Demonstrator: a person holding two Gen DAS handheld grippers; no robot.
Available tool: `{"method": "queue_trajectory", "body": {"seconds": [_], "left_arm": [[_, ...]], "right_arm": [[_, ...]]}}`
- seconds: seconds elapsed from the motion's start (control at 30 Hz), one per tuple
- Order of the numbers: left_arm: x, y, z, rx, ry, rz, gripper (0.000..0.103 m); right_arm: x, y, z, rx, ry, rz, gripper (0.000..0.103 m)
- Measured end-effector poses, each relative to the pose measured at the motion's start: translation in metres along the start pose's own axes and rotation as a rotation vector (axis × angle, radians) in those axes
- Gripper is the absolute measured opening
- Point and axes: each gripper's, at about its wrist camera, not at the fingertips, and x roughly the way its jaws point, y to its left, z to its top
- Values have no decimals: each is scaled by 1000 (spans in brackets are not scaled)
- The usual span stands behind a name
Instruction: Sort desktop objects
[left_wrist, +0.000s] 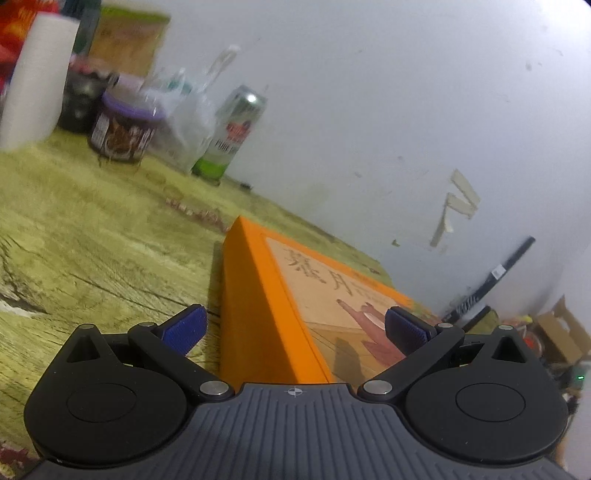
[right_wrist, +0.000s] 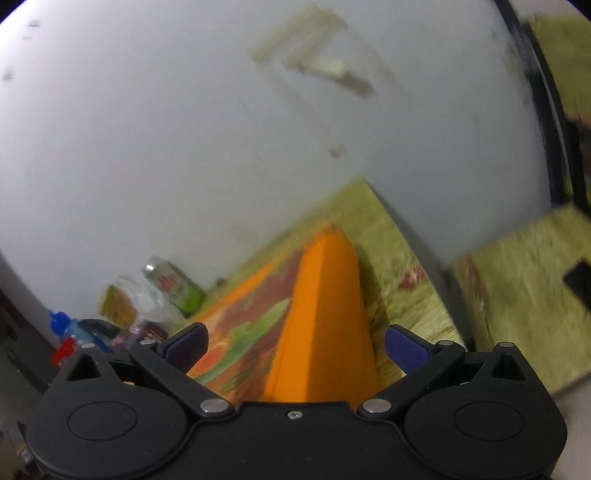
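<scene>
- Orange cardboard gift box (left_wrist: 258, 306), flat and wide, printed lid up, lying on the green patterned tablecloth (left_wrist: 92, 229) close to the white wall (left_wrist: 369, 92)
- Probably stiff and rigid, smooth matte card, likely light to moderate in weight; contents unknown, so best kept level
- Too broad to pinch across the lid; best taken by the thin side edges, one gripper at each end, squeezing top to bottom
- Left gripper (left_wrist: 295, 328) wide open, blue pads (left_wrist: 184, 328) spread either side of a box corner, one over the cloth, one over the lid; contact not clear, nothing clamped
- Right gripper (right_wrist: 295, 345) equally wide open, straddling the opposite orange edge (right_wrist: 325, 314); seemingly not gripping yet, view blurred
- Further along the wall, well apart from the box: green drink can (left_wrist: 232, 133), purple-lidded jar (left_wrist: 122, 125), clear plastic bag (left_wrist: 184, 110), white paper roll (left_wrist: 37, 74)
</scene>
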Motion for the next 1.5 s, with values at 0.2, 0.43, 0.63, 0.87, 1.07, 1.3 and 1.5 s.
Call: {"method": "queue_trajectory", "body": {"seconds": [0.2, 0.43, 0.63, 0.87, 1.07, 1.3, 1.5], "left_arm": [[17, 8, 1, -10, 50, -29, 103], [19, 7, -1, 1, 61, -83, 103], [18, -3, -7, 63, 49, -92, 103], [18, -3, -9, 66, 54, -89, 103], [19, -1, -9, 66, 61, -89, 103], [19, -1, -10, 52, 54, -81, 103], [19, -2, -9, 49, 56, -73, 103]], "right_arm": [[24, 3, 6, 27, 77, 7, 102], [23, 3, 3, 38, 91, 26, 102], [19, 14, 0, -15, 93, 17, 102], [20, 23, -4, -51, 96, -16, 101], [19, 33, -10, -111, 83, -64, 101], [16, 40, -16, -148, 61, -84, 101], [15, 39, -17, -154, 53, -83, 101]]}}
